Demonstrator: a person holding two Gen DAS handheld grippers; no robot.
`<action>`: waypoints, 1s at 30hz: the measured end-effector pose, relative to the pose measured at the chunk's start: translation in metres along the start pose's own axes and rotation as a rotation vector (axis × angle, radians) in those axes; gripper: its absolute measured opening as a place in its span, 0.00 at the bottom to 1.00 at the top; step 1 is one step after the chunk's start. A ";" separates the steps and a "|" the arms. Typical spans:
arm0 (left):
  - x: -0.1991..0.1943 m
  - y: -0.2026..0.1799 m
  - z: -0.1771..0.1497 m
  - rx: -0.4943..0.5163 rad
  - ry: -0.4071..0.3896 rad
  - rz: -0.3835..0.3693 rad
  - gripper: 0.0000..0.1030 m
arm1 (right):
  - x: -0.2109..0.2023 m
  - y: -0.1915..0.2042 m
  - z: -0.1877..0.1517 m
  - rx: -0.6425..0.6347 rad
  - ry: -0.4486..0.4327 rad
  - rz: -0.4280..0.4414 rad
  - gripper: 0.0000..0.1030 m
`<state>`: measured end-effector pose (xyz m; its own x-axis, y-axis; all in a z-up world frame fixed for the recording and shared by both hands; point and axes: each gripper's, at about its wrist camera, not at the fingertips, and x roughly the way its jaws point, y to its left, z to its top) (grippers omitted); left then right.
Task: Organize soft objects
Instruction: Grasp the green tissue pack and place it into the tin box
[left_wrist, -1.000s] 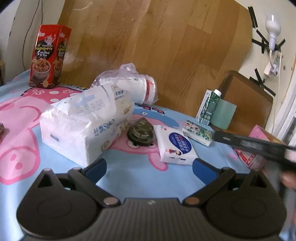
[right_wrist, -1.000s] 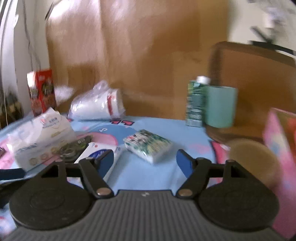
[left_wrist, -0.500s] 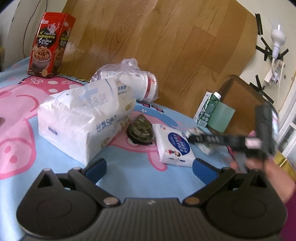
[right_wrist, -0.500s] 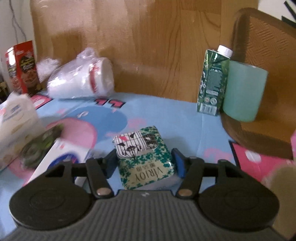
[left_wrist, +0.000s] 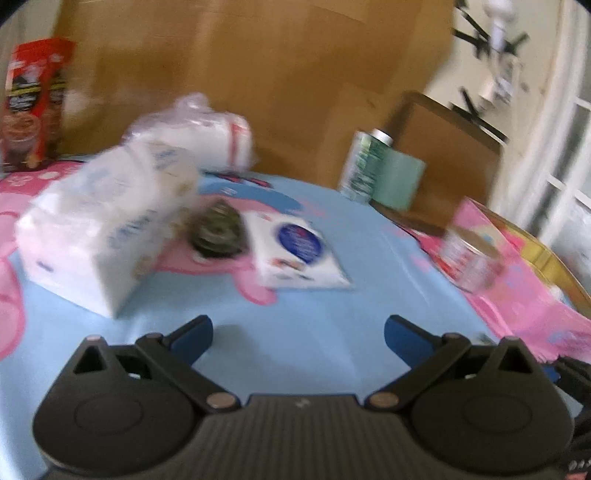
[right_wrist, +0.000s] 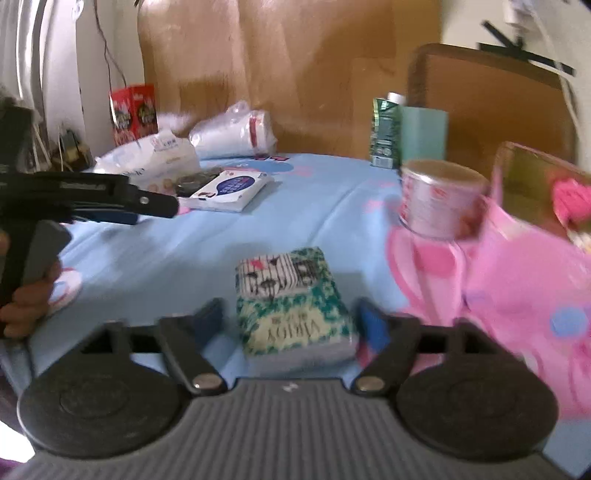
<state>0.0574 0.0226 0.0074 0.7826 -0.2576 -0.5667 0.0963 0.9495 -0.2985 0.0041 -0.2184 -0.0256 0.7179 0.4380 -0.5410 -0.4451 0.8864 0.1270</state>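
A small green-and-white tissue pack (right_wrist: 295, 310) lies on the blue cartoon tablecloth (right_wrist: 221, 251) between the fingers of my right gripper (right_wrist: 291, 321). Its jaws are opening, and the pads stand just off the pack's sides. My left gripper (left_wrist: 299, 336) is open over bare cloth with nothing between its fingers. It also shows at the left of the right wrist view, where a hand (right_wrist: 29, 299) grips its handle. Beyond it lie a large white tissue pack (left_wrist: 107, 221), a flat white wipes pack with a blue circle (left_wrist: 295, 254) and a clear bag of white rolls (left_wrist: 199, 136).
A dark round object (left_wrist: 218, 232) sits between the two white packs. A red box (left_wrist: 33, 99) stands at the back left, a green carton (left_wrist: 364, 166) and a teal cup (left_wrist: 400, 181) at the back. A noodle cup (right_wrist: 439, 199) and pink bag (right_wrist: 517, 288) are on the right.
My right gripper, shut on the green tissue pack half a second ago, has pulled back with it to beside the pink bag, and its jaws have widened. The left wrist view has swung right.
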 end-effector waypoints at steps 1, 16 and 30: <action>-0.003 -0.007 -0.003 -0.016 0.016 -0.041 1.00 | -0.005 0.000 -0.004 0.008 -0.014 0.003 0.93; 0.020 -0.114 -0.021 0.045 0.208 -0.301 0.64 | -0.012 -0.008 -0.014 -0.034 -0.057 0.007 0.53; 0.064 -0.251 0.040 0.306 0.078 -0.431 0.74 | -0.052 -0.098 0.016 0.133 -0.360 -0.320 0.53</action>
<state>0.1077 -0.2254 0.0767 0.5858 -0.6372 -0.5008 0.5830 0.7606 -0.2858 0.0187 -0.3259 0.0037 0.9570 0.1440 -0.2518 -0.1171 0.9860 0.1188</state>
